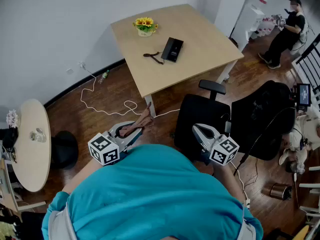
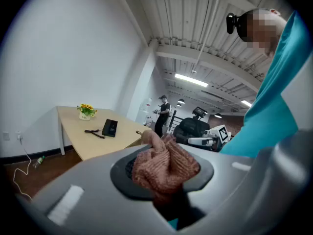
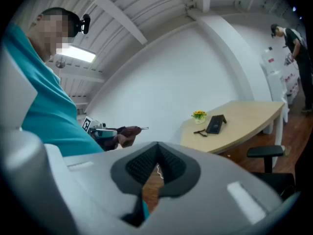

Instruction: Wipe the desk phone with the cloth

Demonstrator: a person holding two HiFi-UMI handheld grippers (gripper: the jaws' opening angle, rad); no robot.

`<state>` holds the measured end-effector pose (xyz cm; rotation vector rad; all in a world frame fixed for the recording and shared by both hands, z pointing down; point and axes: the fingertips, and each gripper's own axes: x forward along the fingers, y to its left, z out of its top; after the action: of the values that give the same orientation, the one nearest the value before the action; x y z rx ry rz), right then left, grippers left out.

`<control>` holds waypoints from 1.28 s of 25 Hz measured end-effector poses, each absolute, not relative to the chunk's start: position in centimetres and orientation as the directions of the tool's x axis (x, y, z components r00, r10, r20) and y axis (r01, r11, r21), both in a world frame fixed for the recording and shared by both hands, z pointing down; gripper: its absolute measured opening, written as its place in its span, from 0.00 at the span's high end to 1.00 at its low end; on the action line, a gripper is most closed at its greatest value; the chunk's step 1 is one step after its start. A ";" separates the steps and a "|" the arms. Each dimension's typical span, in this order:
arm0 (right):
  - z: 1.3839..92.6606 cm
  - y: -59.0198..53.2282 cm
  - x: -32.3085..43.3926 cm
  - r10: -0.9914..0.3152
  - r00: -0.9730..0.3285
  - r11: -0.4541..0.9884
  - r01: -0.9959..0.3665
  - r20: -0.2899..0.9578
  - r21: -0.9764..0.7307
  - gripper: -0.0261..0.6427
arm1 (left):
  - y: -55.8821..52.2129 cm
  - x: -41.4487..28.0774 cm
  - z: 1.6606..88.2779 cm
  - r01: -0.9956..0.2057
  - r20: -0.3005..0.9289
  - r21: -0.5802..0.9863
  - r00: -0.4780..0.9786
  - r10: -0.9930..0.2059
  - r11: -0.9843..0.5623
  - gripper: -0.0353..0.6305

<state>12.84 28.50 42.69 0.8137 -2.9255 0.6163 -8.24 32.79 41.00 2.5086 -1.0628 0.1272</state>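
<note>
– On the pale wooden table (image 1: 200,39) across the room, what do you see?

– I see the desk phone (image 1: 172,49), black and flat, near the table's middle. A dark cord (image 1: 153,57) lies just beside it, and a small pot of yellow flowers (image 1: 145,26) stands further back, near the wall. The phone is well apart from both my grippers.

– And the cloth?

– My left gripper (image 1: 131,134) has it. Through the left gripper view the jaws are clamped on a bunched, pinkish-brown knitted cloth (image 2: 164,168), which bulges out past the pads.

– The other tongs?

– My right gripper (image 1: 200,131) carries nothing. In the right gripper view its jaws are drawn together at the tips, with only a thin sliver of floor showing behind them.

– What stands between you and the table?

– A black office chair (image 1: 205,119) on dark wood flooring, just ahead of the right gripper. A white cable (image 1: 107,109) trails over the floor from the wall. A round side table (image 1: 30,144) stands off to my left, and a person (image 1: 285,34) in dark clothes is in the far corner.
</note>
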 end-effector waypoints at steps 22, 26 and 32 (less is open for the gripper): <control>41.2 6.9 -6.2 -0.637 -0.734 0.644 -0.675 0.236 -0.360 0.96 | 7.6 -28.9 42.7 -0.596 0.220 0.304 0.803 -0.554 -0.743 0.78; 41.9 2.9 -3.0 -0.659 -0.715 0.623 -0.693 0.232 -0.364 0.96 | 2.5 -24.7 43.1 -0.570 0.267 0.220 0.816 -0.513 -0.792 0.78; 44.5 -6.3 2.5 -0.591 -0.771 0.696 -0.636 0.237 -0.332 0.96 | -9.0 -18.2 43.8 -0.623 0.386 0.039 0.731 -0.563 -0.782 0.78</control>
<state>2.49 -6.34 44.46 1.0131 -2.7896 0.6093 -18.17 -9.03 43.75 2.7662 -0.9549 0.5356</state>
